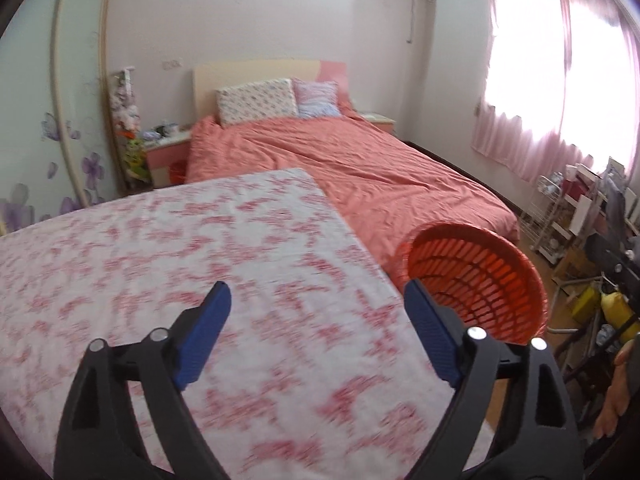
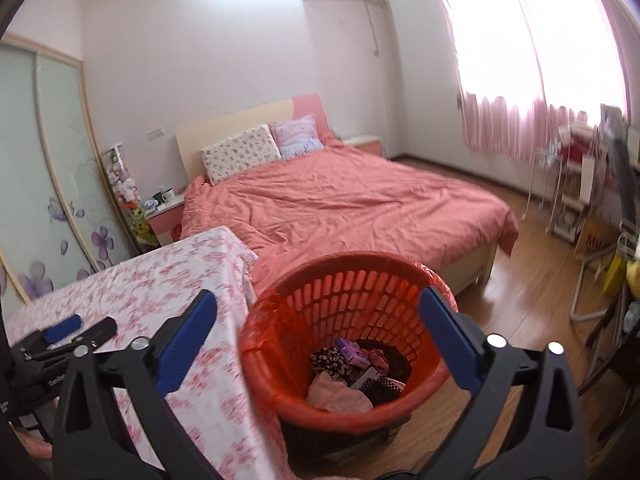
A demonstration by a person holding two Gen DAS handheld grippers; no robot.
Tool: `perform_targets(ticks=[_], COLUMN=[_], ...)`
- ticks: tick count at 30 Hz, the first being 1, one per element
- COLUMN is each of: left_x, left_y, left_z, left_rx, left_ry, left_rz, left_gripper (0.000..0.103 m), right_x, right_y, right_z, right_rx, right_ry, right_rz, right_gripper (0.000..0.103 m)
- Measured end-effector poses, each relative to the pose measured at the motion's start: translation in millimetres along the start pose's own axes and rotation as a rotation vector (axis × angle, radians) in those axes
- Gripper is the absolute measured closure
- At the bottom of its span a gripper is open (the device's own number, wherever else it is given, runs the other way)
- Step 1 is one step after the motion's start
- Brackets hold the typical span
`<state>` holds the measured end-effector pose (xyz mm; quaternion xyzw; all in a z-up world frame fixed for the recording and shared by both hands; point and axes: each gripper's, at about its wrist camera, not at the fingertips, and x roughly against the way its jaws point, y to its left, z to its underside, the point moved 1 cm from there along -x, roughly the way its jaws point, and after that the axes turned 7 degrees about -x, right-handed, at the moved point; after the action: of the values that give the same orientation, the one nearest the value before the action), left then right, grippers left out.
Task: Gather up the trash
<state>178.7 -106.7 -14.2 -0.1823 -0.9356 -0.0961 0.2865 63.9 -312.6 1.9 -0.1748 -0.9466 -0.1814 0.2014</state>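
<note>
An orange slatted trash basket (image 2: 352,296) stands on the wooden floor beside the table; it holds several pieces of trash (image 2: 352,376), among them a purple packet and pink paper. It also shows in the left wrist view (image 1: 476,276). My right gripper (image 2: 316,340) is open and empty, above the basket's mouth. My left gripper (image 1: 316,332) is open and empty, over the table with the pink floral cloth (image 1: 180,272). The left gripper also shows at the left of the right wrist view (image 2: 80,330).
A bed with a coral cover (image 2: 352,200) lies beyond the table and basket. A pink nightstand (image 2: 164,220) stands by the wardrobe's sliding doors (image 2: 48,160). White racks and clutter (image 2: 580,200) line the right wall under the window.
</note>
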Motion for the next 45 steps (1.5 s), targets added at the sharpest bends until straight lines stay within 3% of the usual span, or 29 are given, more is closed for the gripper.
perform_targets(ticks=[4,12,19,25,36,45], left_x=[43.5,105.4,148.1,171.2,186.9,190.3], left_y=[24.7,38.9,41.2,36.8,34.2,32.5], left_z=[25.7,75.1,104.2,111.7,117.8,116.9], left_rx=[0.022,0.019,0.057,0.086,0.12,0.127], left_ry=[-0.055,-0.092,-0.135,-0.15,-0.106,-0.08], left_rz=[-0.091,-0.26,-0.316,-0.322,-0.28,-0.264], left_gripper=[0.004,0.004,0.004,0.004,0.004,0.004], right_x=[24.2,68.7,102.7,120.1,121.2,122.5], right_y=[15.8,40.3,50.3,53.5,58.5,57.3], right_z=[12.7,46.5,67.8,78.0,90.1,94.0], right_rx=[0.03,0.084,0.113,0.08,0.065,0.042], right_ry=[-0.02,-0.05,-0.104,-0.11,0.002,0.034], right_rz=[0.014,0.076,0.138,0.174,0.185,0.182], right_gripper=[0.002,0.002,0.002,0.002,0.002,0.002])
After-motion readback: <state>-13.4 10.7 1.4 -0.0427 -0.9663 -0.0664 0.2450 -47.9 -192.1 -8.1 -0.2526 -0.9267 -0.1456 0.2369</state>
